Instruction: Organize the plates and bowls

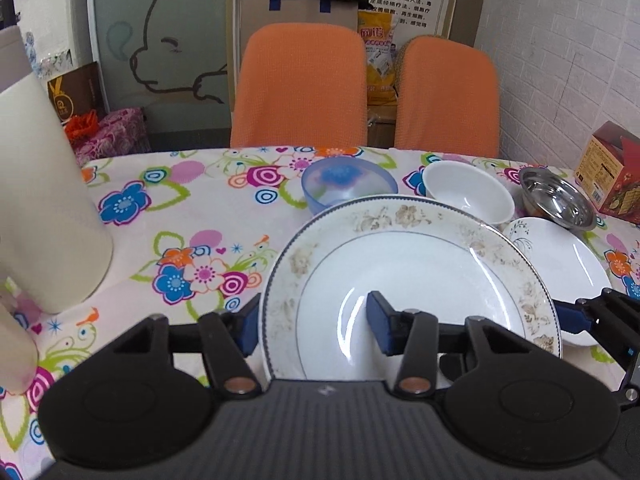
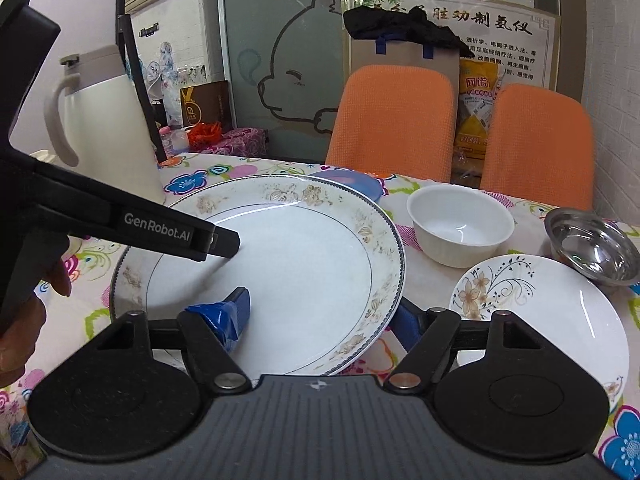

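Observation:
A large white plate with a brown floral rim [image 1: 400, 264] [image 2: 280, 264] is held slightly above the flowered tablecloth, between both grippers. My left gripper [image 1: 312, 328] is shut on its left rim, one blue finger outside and one on the inner face. My right gripper [image 2: 320, 316] is shut on the right rim in the same way. Behind the plate sits a blue translucent bowl [image 1: 344, 184], partly hidden. To the right are a white bowl [image 2: 460, 224], a steel bowl [image 2: 592, 248] and a smaller flower-painted plate [image 2: 560, 304].
A cream thermos jug [image 2: 108, 132] stands at the table's left. A red carton [image 1: 612, 176] sits at the far right by the wall. Two orange chairs [image 1: 300, 88] stand behind the table. A person's hand [image 2: 24, 320] grips the left tool.

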Tool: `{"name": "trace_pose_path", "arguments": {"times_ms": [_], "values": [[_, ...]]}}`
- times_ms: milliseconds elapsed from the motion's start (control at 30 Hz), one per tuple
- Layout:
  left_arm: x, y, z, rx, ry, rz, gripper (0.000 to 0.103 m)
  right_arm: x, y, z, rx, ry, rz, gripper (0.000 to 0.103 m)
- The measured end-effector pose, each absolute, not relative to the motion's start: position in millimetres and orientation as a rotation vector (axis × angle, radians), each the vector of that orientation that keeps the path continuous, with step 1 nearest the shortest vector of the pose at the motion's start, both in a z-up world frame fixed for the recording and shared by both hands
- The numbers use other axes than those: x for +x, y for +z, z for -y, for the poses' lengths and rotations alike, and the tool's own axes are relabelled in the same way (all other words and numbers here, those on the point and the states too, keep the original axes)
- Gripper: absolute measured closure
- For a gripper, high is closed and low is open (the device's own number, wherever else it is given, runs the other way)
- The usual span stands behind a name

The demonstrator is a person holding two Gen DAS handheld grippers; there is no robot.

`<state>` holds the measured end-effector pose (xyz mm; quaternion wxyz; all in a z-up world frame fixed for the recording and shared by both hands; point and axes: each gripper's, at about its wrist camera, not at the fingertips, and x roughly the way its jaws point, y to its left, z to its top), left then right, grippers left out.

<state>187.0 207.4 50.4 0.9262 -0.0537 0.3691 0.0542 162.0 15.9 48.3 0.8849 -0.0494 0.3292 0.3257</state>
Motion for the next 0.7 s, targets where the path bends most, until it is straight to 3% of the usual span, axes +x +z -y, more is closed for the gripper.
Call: {"name": "trace_pose_path", "arguments": {"times_ms": [433, 700], "values": [[77, 17, -176, -0.117, 0.108, -0.782, 0.056, 68, 32, 13, -0.085, 0.684, -0.76, 0.042], [71, -2, -180, -0.167, 0.086, -0.803, 0.056, 60, 21, 13, -0.105, 0.679, -0.759, 0.042]]}}
